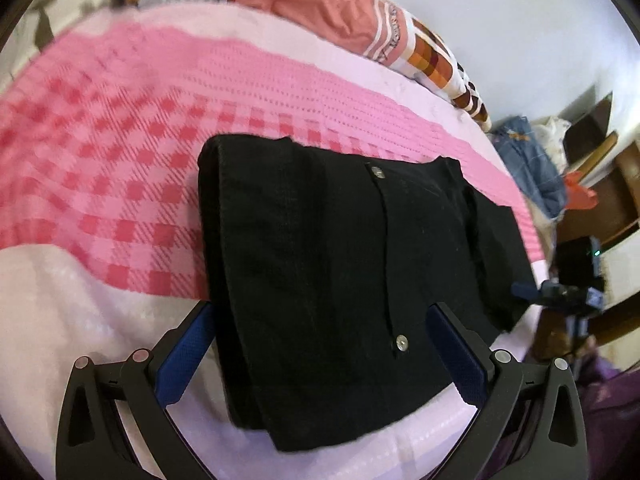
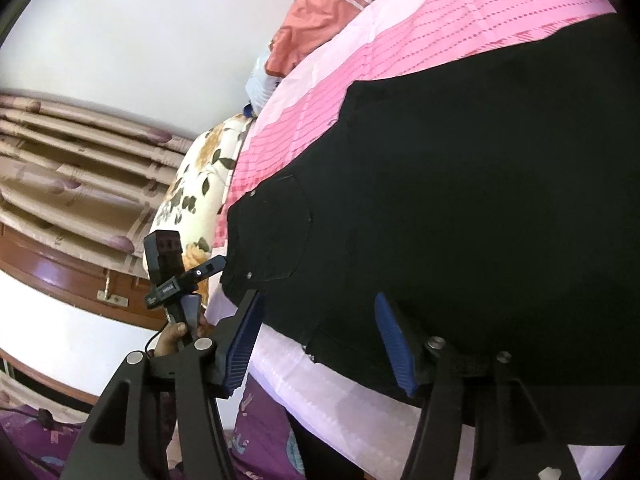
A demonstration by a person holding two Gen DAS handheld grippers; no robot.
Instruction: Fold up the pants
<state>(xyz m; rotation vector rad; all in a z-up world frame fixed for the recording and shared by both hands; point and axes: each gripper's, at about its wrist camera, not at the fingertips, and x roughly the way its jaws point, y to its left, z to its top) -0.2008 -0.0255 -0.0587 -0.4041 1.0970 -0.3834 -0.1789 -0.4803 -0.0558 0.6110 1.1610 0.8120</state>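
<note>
Black pants (image 1: 320,248) lie folded into a thick rectangle on a pink checked bedspread (image 1: 120,128), a button placket running down the top layer. My left gripper (image 1: 322,308) hovers over their near end, open wide, with the cloth below and between its blue pads (image 1: 184,352). In the right wrist view the pants (image 2: 460,200) fill the frame, a curved pocket seam showing. My right gripper (image 2: 318,296) stands open at the pants' near edge, its pads not pressing the cloth. The other gripper (image 2: 180,280) shows at the pants' left corner, held by a hand (image 2: 172,332).
An orange pillow (image 1: 320,4) and a checked one (image 1: 444,64) lie at the head of the bed. A floral pillow (image 2: 200,184) sits off the bed's edge, before curtains (image 2: 80,160). Denim clothes (image 1: 532,168) and wooden furniture (image 1: 608,184) stand beyond the bed's right side.
</note>
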